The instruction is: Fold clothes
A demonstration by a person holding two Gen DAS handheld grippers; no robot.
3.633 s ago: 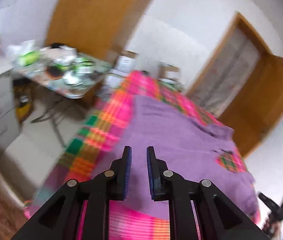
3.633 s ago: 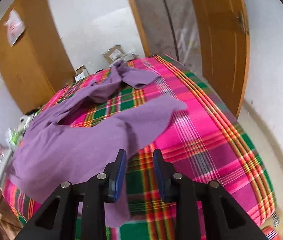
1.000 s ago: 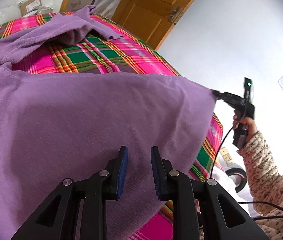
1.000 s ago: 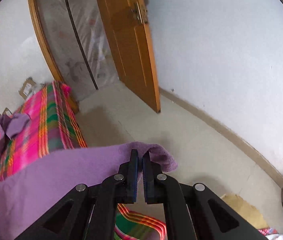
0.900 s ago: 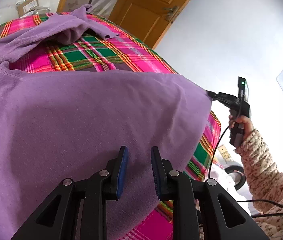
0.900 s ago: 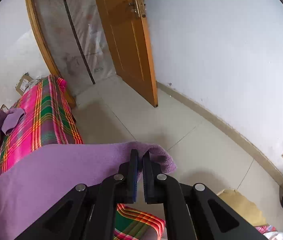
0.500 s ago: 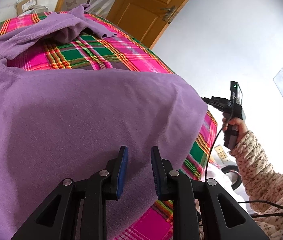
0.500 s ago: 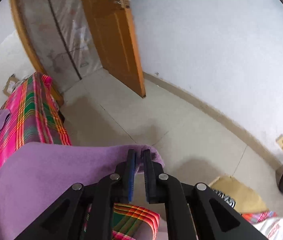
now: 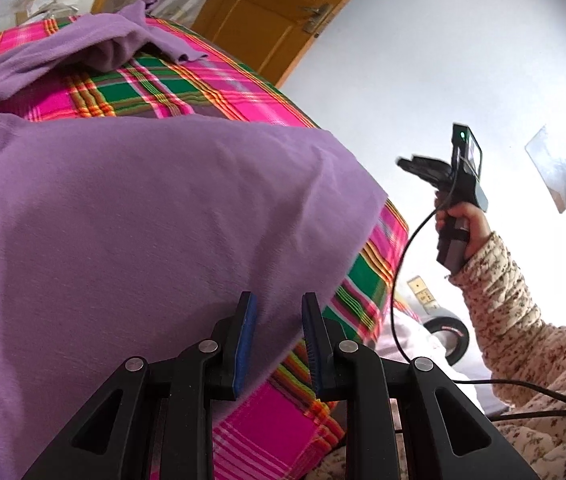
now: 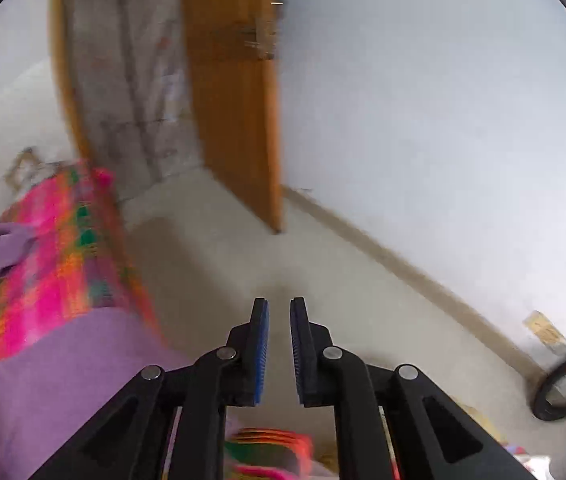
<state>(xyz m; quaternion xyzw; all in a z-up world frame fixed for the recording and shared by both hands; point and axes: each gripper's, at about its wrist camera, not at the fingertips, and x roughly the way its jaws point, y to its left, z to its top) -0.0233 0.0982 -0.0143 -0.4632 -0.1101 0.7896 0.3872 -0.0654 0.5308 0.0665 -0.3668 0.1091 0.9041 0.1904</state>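
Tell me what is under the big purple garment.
Under the purple fleece garment lies a pink-and-green plaid bed cover, showing beyond its edges. Anything else beneath it stays hidden.

Left wrist view looks close across the purple garment (image 9: 143, 220); right faces the door (image 10: 235, 92); both share the bed (image 9: 187, 84).
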